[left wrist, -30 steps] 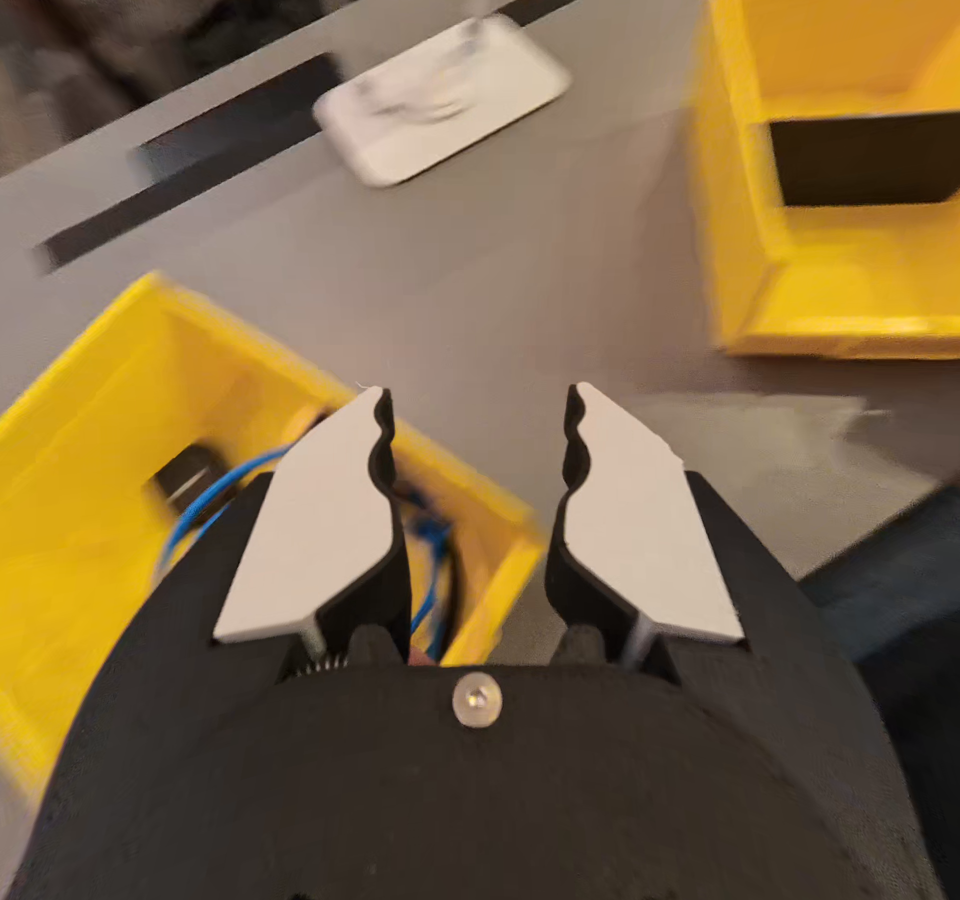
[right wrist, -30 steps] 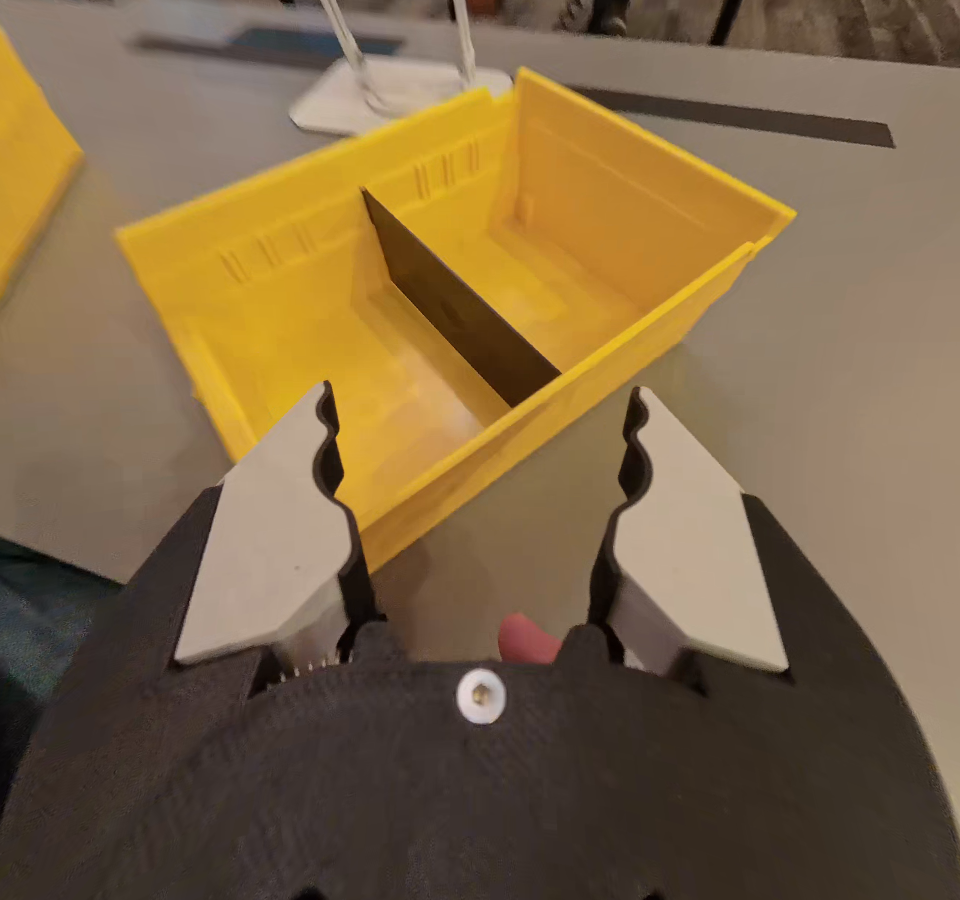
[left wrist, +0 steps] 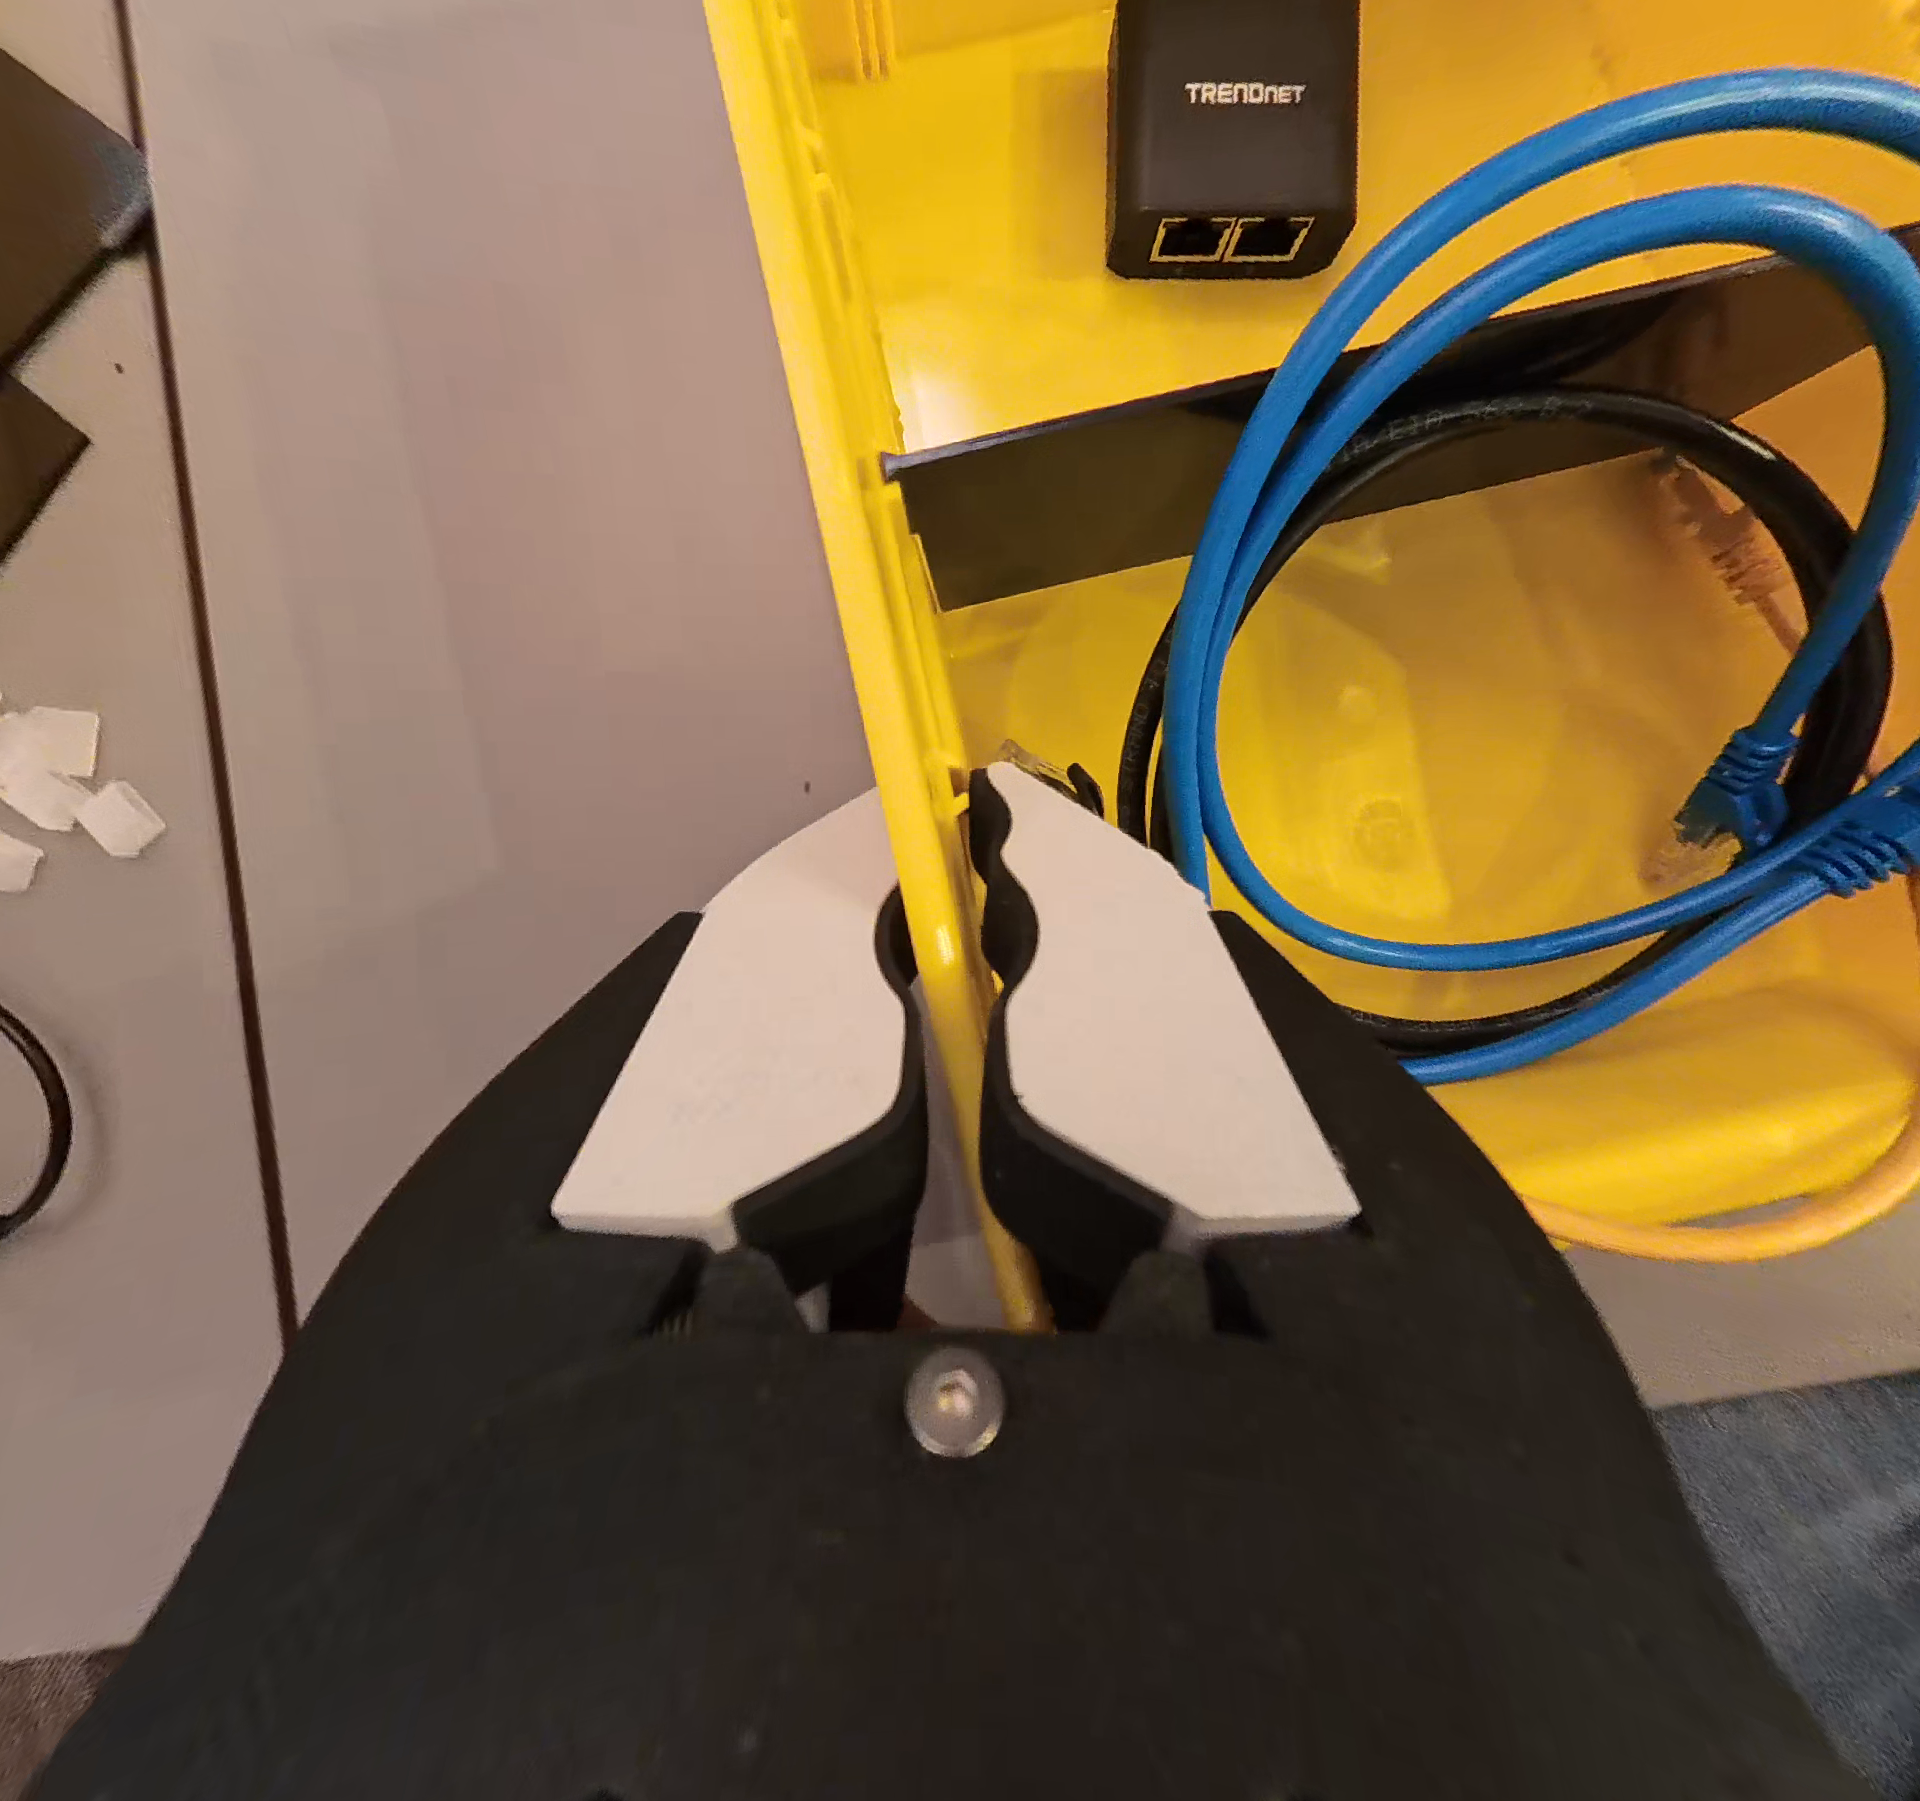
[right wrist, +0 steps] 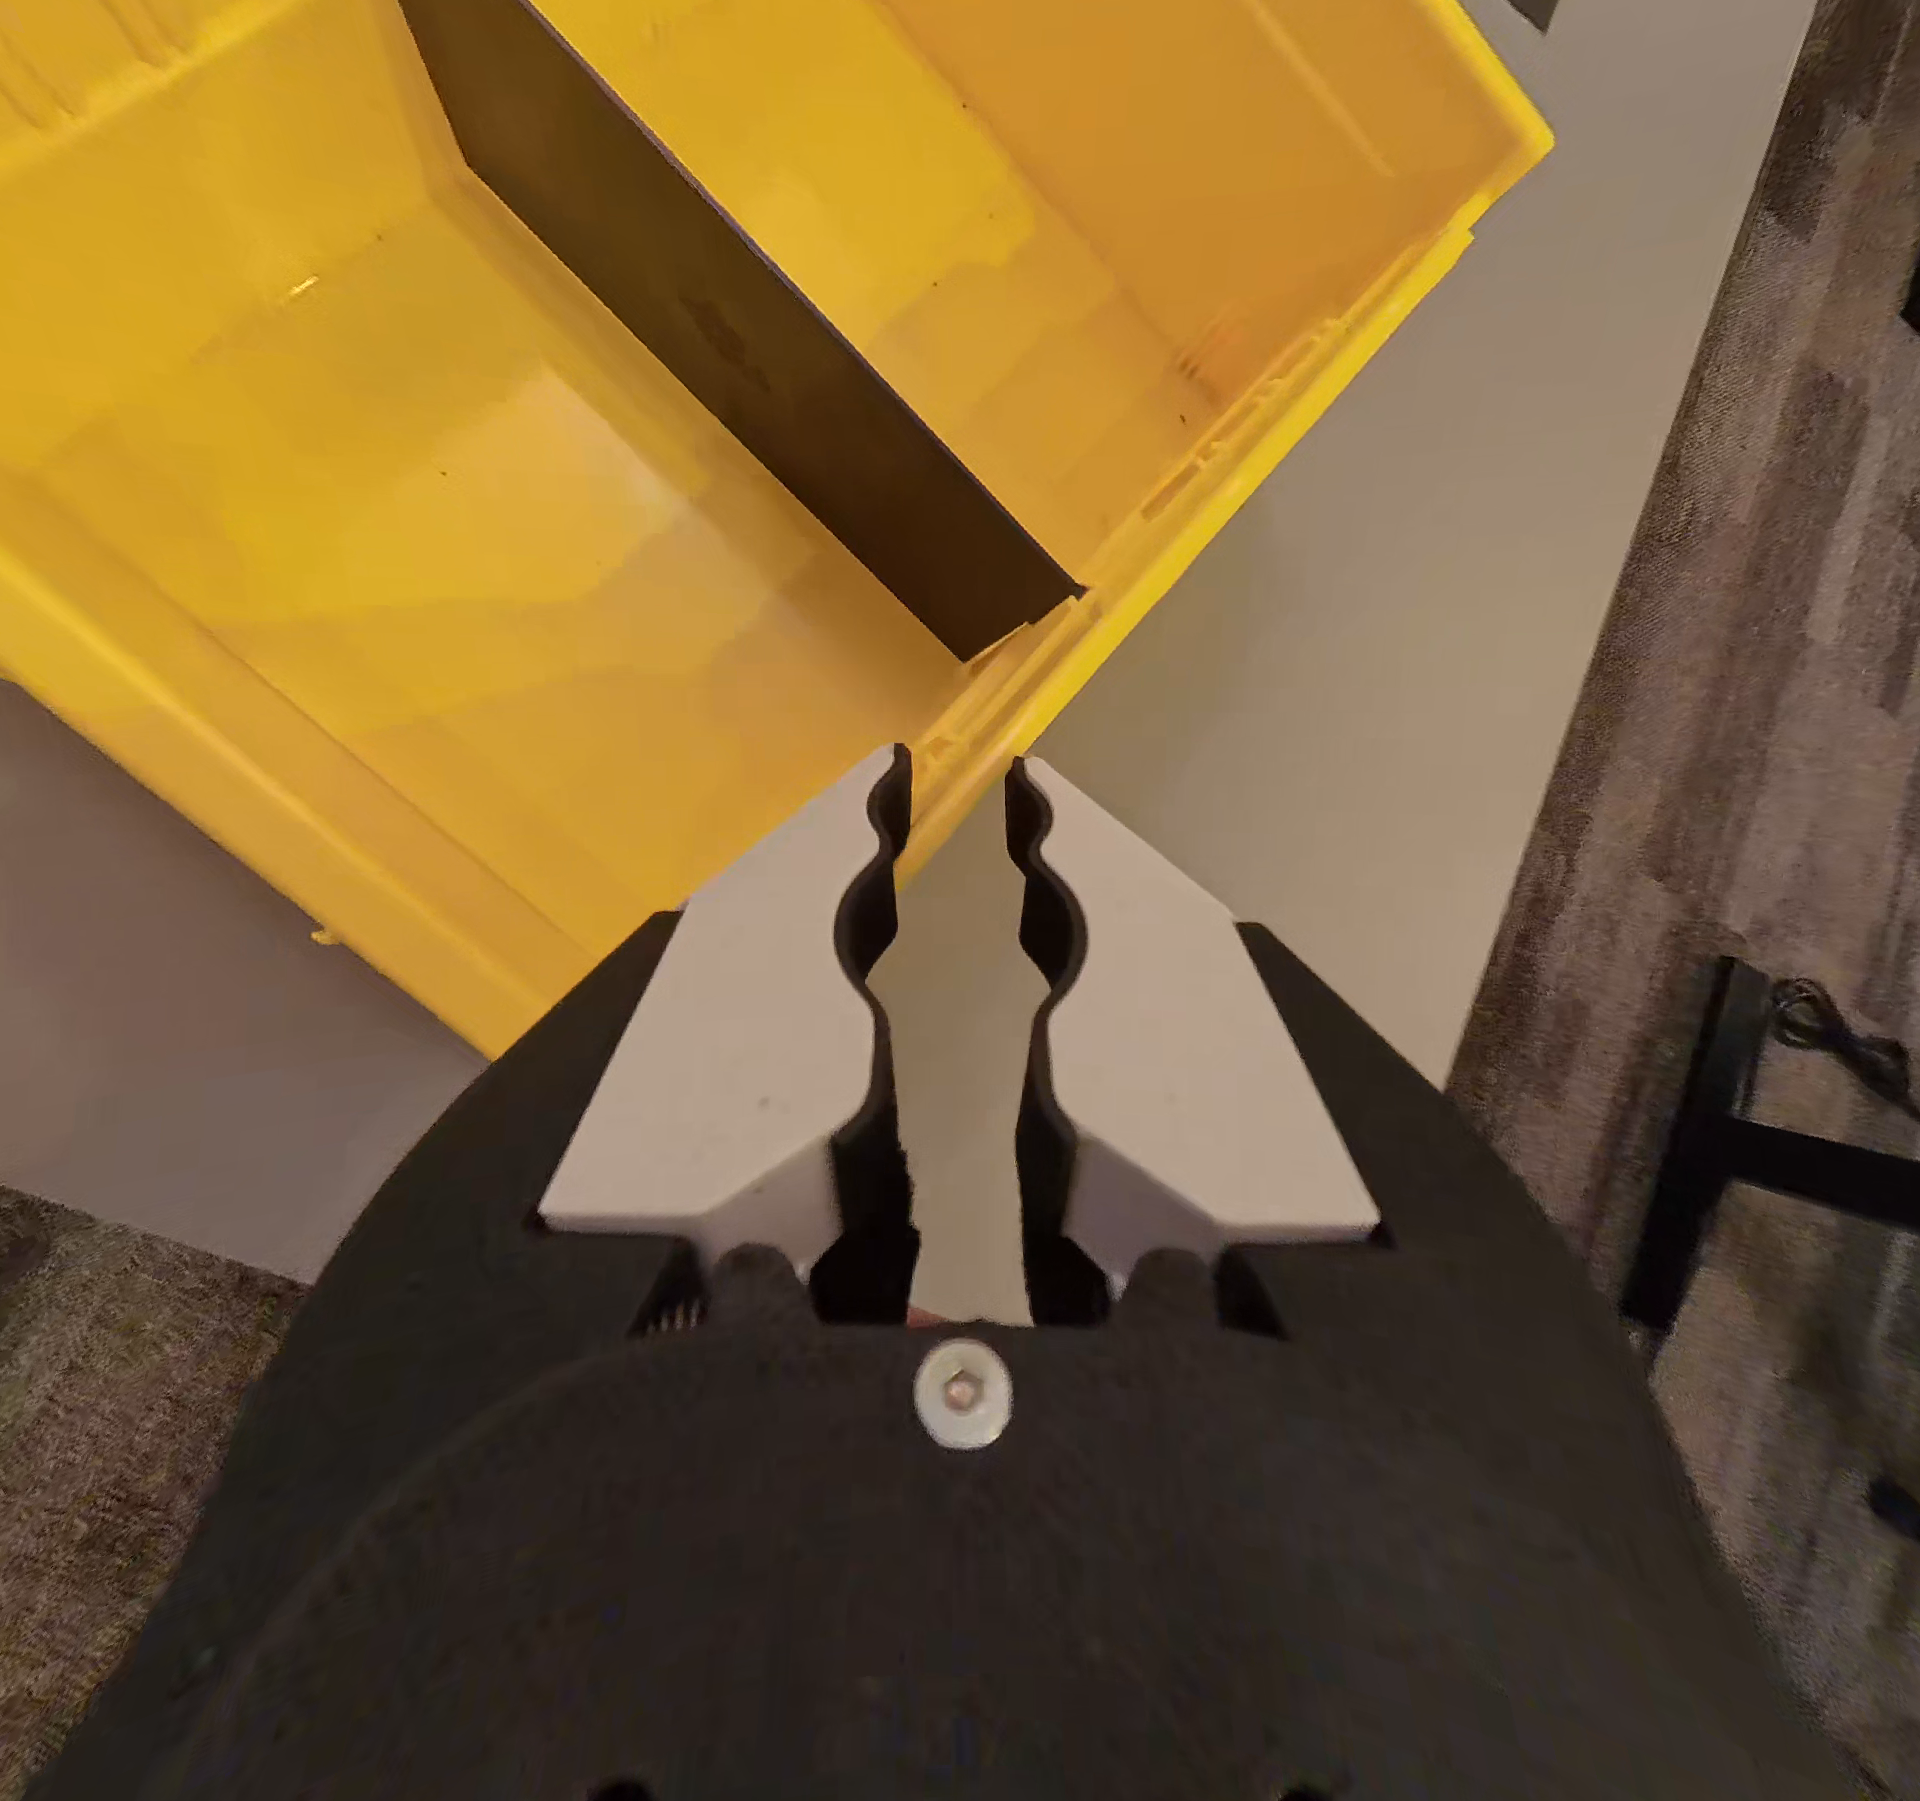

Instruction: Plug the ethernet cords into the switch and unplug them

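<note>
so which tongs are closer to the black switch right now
Left. The left tongs clamp the wall of the yellow bin holding the black switch. The right tongs sit at another bin's corner, with no switch in view.

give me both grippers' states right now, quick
left gripper: shut on the wall of the yellow bin holding the cables.
right gripper: narrowly open astride the empty yellow bin's corner.

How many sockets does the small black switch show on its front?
2: side by side on the near face of the small black plastic switch, left socket, right socket. Other faces are hidden.
</note>
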Demonstrator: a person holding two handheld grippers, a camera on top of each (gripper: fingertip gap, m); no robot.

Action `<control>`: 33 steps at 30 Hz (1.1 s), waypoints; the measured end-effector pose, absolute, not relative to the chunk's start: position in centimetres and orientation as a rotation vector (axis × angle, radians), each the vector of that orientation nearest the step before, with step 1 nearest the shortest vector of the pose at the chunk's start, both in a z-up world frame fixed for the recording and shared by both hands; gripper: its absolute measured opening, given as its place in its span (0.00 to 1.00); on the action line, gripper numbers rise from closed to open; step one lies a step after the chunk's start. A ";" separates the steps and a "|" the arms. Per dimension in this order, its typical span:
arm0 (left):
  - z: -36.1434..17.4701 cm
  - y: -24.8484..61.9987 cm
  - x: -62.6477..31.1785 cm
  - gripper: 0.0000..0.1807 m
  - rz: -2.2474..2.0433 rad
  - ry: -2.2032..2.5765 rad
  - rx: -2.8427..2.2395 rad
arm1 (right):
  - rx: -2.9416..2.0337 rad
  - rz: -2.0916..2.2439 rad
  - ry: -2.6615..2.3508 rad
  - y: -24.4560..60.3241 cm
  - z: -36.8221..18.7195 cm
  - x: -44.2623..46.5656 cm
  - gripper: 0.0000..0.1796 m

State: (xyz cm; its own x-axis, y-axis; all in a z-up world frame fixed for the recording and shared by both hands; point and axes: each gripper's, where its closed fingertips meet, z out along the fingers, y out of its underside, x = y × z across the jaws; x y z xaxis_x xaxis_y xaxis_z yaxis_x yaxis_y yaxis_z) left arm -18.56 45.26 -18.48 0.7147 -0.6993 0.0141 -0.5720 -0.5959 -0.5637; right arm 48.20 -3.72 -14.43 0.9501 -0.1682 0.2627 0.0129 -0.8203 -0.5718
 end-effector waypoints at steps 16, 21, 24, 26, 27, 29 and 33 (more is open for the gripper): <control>-18.6 48.9 -19.7 0.03 -0.290 1.046 -2.329 | -2.548 -0.345 -0.001 -7.2 -14.4 54.1 0.07; -18.6 49.8 -20.7 0.03 -0.313 1.071 -2.330 | -2.580 -0.420 -0.005 -7.5 -14.4 55.0 0.08; -18.6 50.1 -21.4 0.03 -0.275 1.087 -2.325 | -2.580 -0.406 0.010 -7.5 -14.4 55.2 0.08; -18.6 50.4 -21.7 0.03 -0.263 1.080 -2.326 | -2.587 -0.420 0.003 -7.5 -14.4 55.2 0.08; -18.6 50.5 -21.9 0.04 -0.256 1.082 -2.318 | -2.589 -0.433 -0.001 -7.5 -14.4 55.3 0.08; -18.5 50.6 -22.1 0.05 -0.252 1.078 -2.309 | -2.583 -0.478 -0.004 -7.4 -14.2 55.4 0.09; -18.4 50.9 -22.2 0.04 -0.232 1.105 -2.292 | -2.582 -0.519 -0.003 -7.3 -14.1 55.5 0.10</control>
